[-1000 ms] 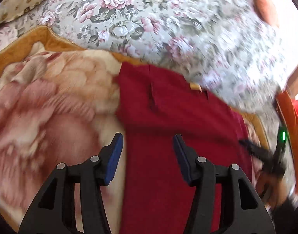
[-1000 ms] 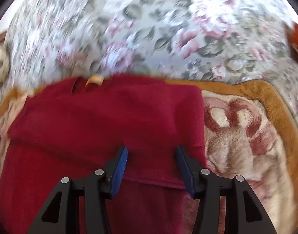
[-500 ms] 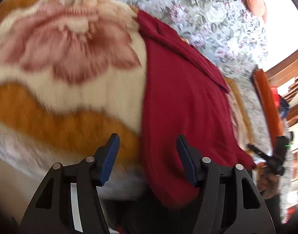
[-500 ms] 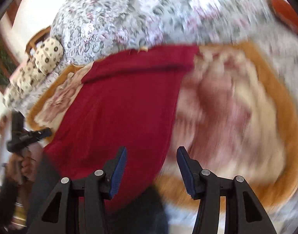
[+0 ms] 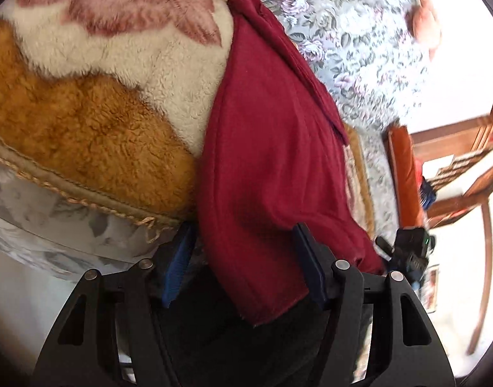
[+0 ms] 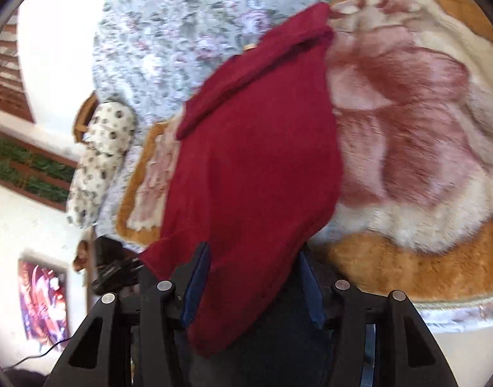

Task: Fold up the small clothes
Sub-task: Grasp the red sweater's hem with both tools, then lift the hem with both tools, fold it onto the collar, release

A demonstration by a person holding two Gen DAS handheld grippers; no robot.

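Note:
A dark red garment [image 5: 269, 148] lies flat on a plush blanket [image 5: 95, 129], and its lower hem hangs over the bed's near edge. My left gripper [image 5: 243, 258] is open at the hem's left corner; the cloth hangs between its blue pads [image 5: 177, 258] without being pinched. In the right wrist view the same red garment [image 6: 256, 167] runs down to my right gripper [image 6: 254, 277] at the hem's other corner. Its jaws are closing slightly with the cloth between them, and the right pad [image 6: 311, 283] still stands off the fabric.
The blanket has an orange border [image 6: 391, 264] and pink flowers, over a grey floral bedspread [image 5: 359, 32]. A spotted pillow [image 6: 101, 161] lies at the far left. A wooden chair with an orange cushion [image 5: 404, 174] stands beside the bed. The person's dark trousers [image 5: 246, 338] are below the hem.
Both grippers have swung back from over the garment's upper part to the bed's near edge. The hem now hangs between each pair of fingers. Both views have tilted.

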